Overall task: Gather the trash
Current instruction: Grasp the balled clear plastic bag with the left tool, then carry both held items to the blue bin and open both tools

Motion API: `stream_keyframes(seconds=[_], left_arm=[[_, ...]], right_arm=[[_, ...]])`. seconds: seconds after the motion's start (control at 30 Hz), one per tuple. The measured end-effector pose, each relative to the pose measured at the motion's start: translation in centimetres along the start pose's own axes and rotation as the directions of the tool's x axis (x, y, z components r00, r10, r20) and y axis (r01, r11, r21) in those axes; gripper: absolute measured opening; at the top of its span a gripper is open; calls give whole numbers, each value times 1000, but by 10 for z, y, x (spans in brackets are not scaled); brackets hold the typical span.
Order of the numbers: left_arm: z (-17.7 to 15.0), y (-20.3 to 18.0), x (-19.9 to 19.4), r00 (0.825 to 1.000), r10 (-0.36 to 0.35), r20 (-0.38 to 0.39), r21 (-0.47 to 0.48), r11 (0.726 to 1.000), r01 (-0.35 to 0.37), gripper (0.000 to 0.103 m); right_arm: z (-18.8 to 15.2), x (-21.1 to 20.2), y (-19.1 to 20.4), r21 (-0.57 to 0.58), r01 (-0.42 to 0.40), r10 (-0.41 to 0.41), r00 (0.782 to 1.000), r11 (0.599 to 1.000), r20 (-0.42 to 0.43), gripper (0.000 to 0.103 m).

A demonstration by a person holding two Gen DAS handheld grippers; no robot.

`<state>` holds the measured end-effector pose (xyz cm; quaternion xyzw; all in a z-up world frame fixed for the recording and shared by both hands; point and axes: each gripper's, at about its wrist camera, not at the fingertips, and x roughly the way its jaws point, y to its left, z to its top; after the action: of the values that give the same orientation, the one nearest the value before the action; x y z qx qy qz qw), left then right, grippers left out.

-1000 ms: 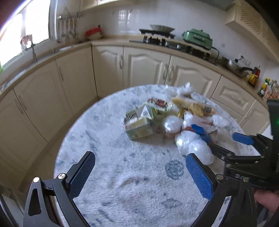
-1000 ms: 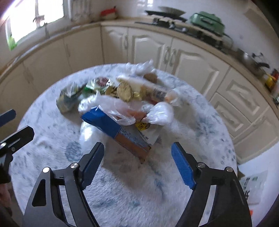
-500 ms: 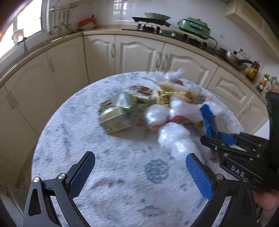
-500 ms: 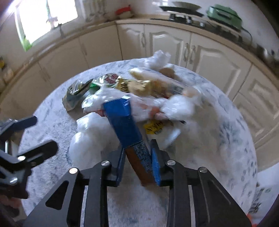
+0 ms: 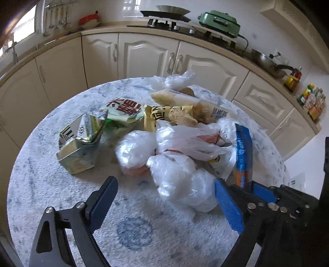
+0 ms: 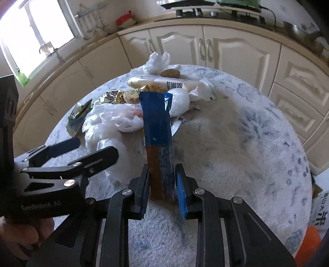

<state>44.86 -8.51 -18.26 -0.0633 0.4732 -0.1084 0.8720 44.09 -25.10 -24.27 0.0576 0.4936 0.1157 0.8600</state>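
Note:
A heap of trash lies on the round table (image 5: 61, 205) with its white and blue fuzzy cover. It holds a crushed green carton (image 5: 80, 143), a green snack packet (image 5: 123, 111), a gold wrapper (image 5: 170, 117), a long cream package (image 5: 189, 100) and knotted white plastic bags (image 5: 181, 176). My left gripper (image 5: 164, 184) straddles the nearest white bag; its jaws are closing, and the left pad still stands apart from the bag. My right gripper (image 6: 162, 170) is shut on the lower end of a long blue and brown box (image 6: 158, 123), which stands tilted up over the heap.
Cream kitchen cabinets (image 5: 144, 53) curve around behind the table. A stove and a green appliance (image 5: 219, 19) sit on the counter, with spice bottles (image 5: 312, 100) to the right. A printed bag (image 6: 320, 207) lies on the floor beyond the table's right edge.
My right gripper closed on the blue box and tipped it up on end. My left gripper came forward and down to the white bags, and its jaws narrowed a little.

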Motion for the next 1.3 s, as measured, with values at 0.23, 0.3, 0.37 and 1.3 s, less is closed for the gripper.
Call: stream_keyframes(seconds=[0.23,0.3,0.37,1.3], left_arm=[[5,19,4,999,-40,-7,-73,997,39,84],[6,25,8,999,-47,-16,-96,994,45,86],[5,27,11,998,-59,-27,-115,992,55,84],[-49,-29,-125,957,-110,267,157,985,70,46]], right_arm=[[5,-1,-13,62,5,-6,1000,998,25,60],[6,-1,-14,55,17,-19,999,998,28,60],[7,1,-13,52,18,-19,1000,998,22,60],[-31,-124,-18,91,-39,20,979,995,201,21]])
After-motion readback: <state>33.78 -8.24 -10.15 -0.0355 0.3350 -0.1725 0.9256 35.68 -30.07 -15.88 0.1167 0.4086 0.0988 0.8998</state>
